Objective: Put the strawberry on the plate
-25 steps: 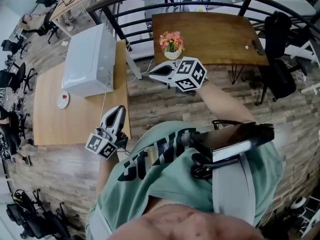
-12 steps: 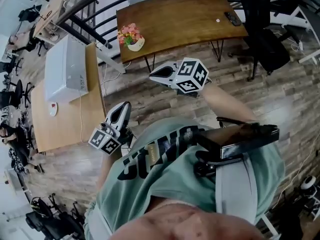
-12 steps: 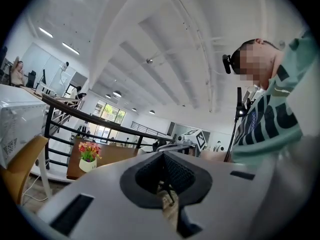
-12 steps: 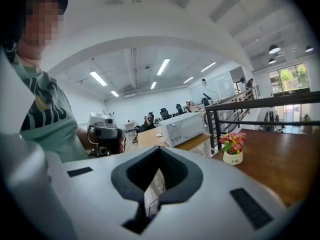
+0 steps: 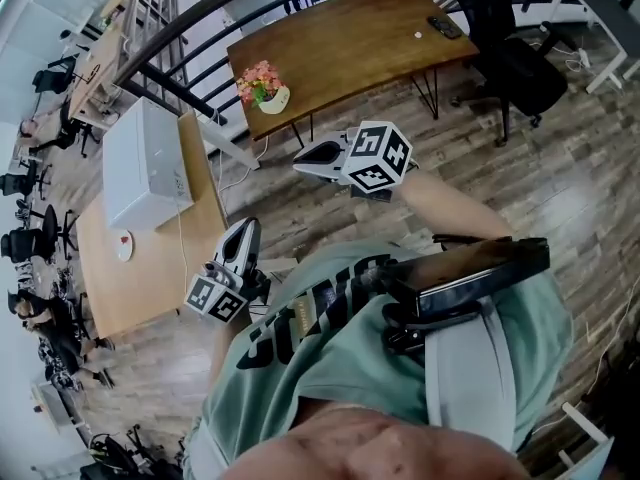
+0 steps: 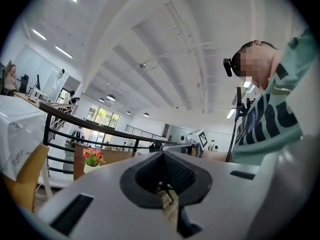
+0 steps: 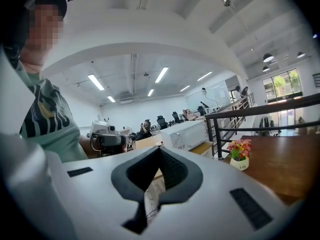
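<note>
A small white plate [image 5: 123, 245] lies on the light wooden table [image 5: 150, 278] at the left of the head view. A small red thing, perhaps the strawberry [image 5: 124, 241], lies on it; it is too small to be sure. My left gripper [image 5: 248, 226] hangs over the floor beside that table's near edge, shut and empty. My right gripper [image 5: 298, 154] is held further out over the floor, pointing left, also shut with nothing in it. In the left gripper view the pads [image 6: 150, 171] meet; in the right gripper view the fingertips [image 7: 172, 166] touch as well.
A white box-shaped appliance [image 5: 145, 168] stands on the light table. A dark wooden table [image 5: 370, 33] with a flower pot [image 5: 265, 88] stands beyond a black railing [image 5: 190, 23]. Office chairs [image 5: 510, 58] stand at the right. Wooden floor lies between the tables.
The whole room has shifted in the head view: the dark table slid left and up, the plate lower. Both grippers travelled with the person and stay shut.
</note>
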### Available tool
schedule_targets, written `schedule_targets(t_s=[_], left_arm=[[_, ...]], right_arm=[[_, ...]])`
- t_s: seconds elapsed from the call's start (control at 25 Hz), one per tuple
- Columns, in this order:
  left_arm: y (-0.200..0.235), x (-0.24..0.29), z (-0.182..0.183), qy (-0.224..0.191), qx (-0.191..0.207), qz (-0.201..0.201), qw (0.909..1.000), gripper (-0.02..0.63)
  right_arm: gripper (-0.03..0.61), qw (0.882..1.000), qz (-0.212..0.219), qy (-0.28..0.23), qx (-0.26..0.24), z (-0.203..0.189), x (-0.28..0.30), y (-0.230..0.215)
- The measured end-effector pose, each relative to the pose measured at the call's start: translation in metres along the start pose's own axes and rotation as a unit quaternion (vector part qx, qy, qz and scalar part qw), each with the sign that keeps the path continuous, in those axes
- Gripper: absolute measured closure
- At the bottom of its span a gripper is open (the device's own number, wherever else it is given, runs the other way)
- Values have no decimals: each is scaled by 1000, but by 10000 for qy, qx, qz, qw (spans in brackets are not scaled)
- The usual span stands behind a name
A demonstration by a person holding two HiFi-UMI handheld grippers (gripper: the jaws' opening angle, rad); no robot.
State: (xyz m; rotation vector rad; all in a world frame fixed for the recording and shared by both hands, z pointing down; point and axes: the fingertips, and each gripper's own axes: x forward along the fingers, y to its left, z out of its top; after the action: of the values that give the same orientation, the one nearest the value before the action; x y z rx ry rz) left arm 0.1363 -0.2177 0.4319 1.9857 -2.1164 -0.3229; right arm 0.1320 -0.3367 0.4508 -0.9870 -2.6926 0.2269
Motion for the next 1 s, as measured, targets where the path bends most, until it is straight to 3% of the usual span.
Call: schedule_targets(t_s=[0.24,0.44,1.0], left_arm=[[37,-79,11,-102,158,196,9996,609],[58,-115,17,-362,69,452,9983,609],[54,-98,17,-622,7,632,9961,609]], right_arm=[[572,9998,139,54,-148,10,68,48],[572,9987,327,238,-296,11,101,68],[572,9970,485,428,-418,20,90,42]])
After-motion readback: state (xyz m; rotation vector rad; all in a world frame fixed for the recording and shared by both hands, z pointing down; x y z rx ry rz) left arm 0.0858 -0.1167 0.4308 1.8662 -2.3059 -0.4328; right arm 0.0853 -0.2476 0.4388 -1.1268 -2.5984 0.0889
